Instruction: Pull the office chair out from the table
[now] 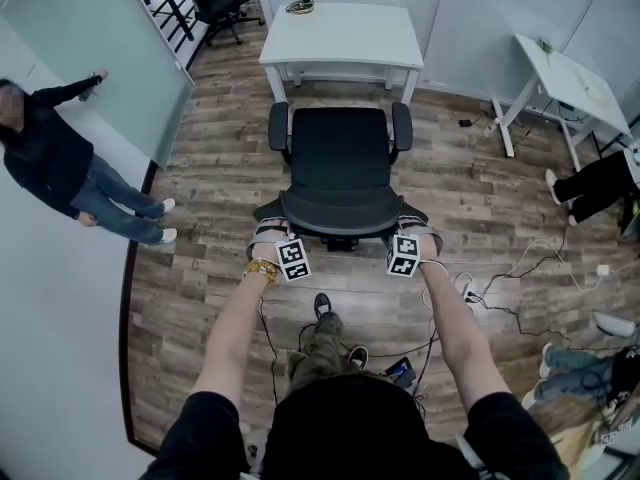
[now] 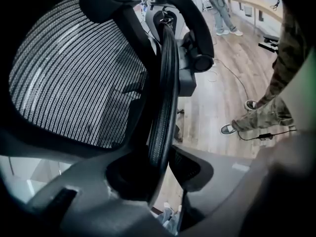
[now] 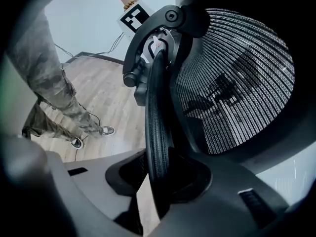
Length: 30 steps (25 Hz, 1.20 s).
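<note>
Closest to the head camera are the person's dark shoulders and two bare forearms reaching out to the tools. The left gripper (image 1: pixel 268 234) and right gripper (image 1: pixel 420 236) sit side by side on the top of the black mesh-backed office chair (image 1: pixel 340 158).

Both gripper views tell the same story. The left gripper (image 2: pixel 160 167) has its jaws clamped on the ribbed black backrest rim (image 2: pixel 165 98), one pad on each face of it. The right gripper (image 3: pixel 160 177) pinches that rim (image 3: pixel 154 122) the same way from its end. So neither is empty, both are biting the chair.

The seat lies just beyond the grippers. The white rectangular table (image 1: pixel 340 33) is further out past the seat, whose far edge looks near the tabletop but no longer tucked under.

Looks like mid-pull, honestly. To do it well, both hands should come back evenly so the chair doesn't swivel on its base. The squeeze needs to stay firm, since that rim is thin and could slip out. The pull is best kept low and level, not upward. Loose black cables (image 1: pixel 500 288) trail on the wooden floor off to the right gripper's outer side, and the person's own feet are right behind, so short steps are smart.
</note>
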Each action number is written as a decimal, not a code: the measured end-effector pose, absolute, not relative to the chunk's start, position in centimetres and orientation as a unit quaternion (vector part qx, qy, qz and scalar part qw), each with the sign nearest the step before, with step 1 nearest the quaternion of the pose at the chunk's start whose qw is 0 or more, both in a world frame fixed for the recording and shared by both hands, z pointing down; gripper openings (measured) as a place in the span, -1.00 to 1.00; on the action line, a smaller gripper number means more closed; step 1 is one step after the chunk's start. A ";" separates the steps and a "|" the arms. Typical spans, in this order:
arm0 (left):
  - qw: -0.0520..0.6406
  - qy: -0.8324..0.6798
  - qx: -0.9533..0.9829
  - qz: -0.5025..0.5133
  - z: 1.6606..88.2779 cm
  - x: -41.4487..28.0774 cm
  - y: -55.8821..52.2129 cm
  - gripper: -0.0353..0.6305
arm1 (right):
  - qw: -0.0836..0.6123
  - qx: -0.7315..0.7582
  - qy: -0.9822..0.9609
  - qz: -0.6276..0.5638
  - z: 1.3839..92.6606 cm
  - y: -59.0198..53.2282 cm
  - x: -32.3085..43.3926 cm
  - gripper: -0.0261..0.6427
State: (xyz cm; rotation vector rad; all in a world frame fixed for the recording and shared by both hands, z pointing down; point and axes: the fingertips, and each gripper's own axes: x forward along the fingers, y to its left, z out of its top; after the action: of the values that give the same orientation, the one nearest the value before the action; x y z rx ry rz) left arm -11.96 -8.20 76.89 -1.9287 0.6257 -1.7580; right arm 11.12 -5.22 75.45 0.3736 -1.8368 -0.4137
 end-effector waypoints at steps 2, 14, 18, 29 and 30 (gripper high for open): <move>0.226 0.229 -0.698 -0.640 76.7 -12.3 -7.9 -0.47 | 0.571 0.160 -0.785 -0.178 75.4 -5.0 10.8 -0.61; 0.229 0.228 -0.699 -0.638 76.6 -11.6 -3.8 -0.47 | 0.574 0.156 -0.783 -0.182 75.1 -1.1 11.5 -0.61; 0.228 0.228 -0.699 -0.638 76.8 -11.5 -2.2 -0.47 | 0.574 0.155 -0.782 -0.185 75.4 0.4 11.6 -0.61; 0.223 0.228 -0.698 -0.642 76.7 -11.5 0.8 -0.47 | 0.574 0.155 -0.781 -0.193 75.3 3.2 11.8 -0.61; 0.223 0.227 -0.697 -0.642 76.7 -11.4 1.1 -0.47 | 0.574 0.155 -0.780 -0.194 75.4 3.5 11.8 -0.61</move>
State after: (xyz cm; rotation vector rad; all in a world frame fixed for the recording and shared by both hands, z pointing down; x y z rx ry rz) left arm -11.44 1.06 76.71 -1.9259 0.6279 -1.7728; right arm 11.84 3.46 75.35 0.3641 -1.8277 -0.4535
